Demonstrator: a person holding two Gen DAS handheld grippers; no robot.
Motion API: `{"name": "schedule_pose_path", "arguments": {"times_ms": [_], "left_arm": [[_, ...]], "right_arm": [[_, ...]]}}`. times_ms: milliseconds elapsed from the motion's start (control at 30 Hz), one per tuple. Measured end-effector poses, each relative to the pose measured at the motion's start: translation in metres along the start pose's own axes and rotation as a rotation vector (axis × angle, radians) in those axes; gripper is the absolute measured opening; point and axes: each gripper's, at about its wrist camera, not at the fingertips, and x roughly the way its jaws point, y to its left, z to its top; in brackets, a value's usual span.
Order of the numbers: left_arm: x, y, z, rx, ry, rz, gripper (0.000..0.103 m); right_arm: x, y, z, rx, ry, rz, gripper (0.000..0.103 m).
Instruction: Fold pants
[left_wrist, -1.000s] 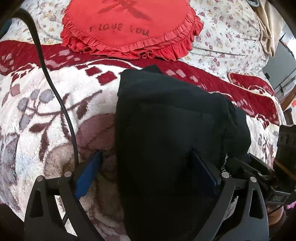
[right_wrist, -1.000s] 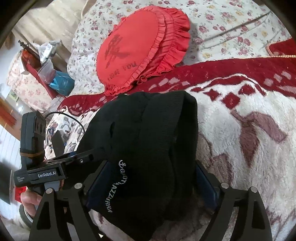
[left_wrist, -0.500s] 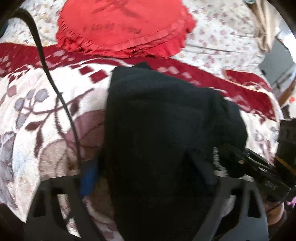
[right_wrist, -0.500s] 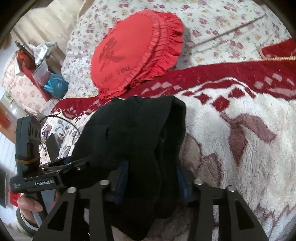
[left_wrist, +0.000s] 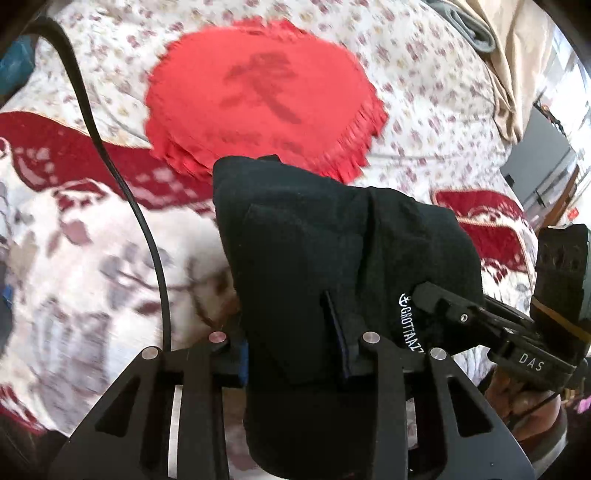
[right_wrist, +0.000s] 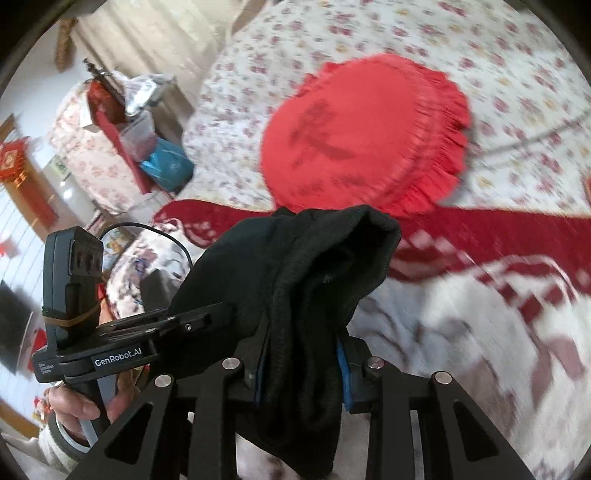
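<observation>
The black pants, bunched, hang between both tongs above the blanket: the left gripper pinches one edge, the right gripper clamps the other.

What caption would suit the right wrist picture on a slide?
Right gripper fingers clamped on bunched black pants, held above a plush red-and-white blanket, with a red frilled cushion beyond.

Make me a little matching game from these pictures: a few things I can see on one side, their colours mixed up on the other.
Things:
1. pants
2. round ruffled cushion
3. plastic bag beside the bed
4. quilt under the cushion

Colours:
A. blue
B. white with small flowers
C. black
D. bright red

Pairs: 1-C, 2-D, 3-A, 4-B
</observation>
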Motion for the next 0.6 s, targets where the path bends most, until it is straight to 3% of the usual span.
{"name": "schedule_pose_path", "arguments": {"times_ms": [167,267,367,500,600], "left_arm": [[0.003,0.034,0.010,-0.026,0.001,0.068,0.033],[0.025,0.058,0.005,-0.060,0.055,0.106,0.033],[0.043,0.076,-0.005,-0.097,0.074,0.121,0.041],[0.041,0.077,-0.007,-0.101,0.064,0.117,0.048],[0.038,0.073,-0.005,-0.085,0.062,0.142,0.049]], "right_arm": [[0.038,0.018,0.013,-0.023,0.034,0.033,0.028],[0.073,0.013,0.009,-0.005,0.089,0.015,0.028],[0.099,0.001,0.000,0.028,0.148,-0.032,0.029],[0.093,-0.012,-0.001,0.102,0.158,-0.037,0.032],[0.078,-0.002,0.004,0.053,0.126,-0.082,0.033]]}}
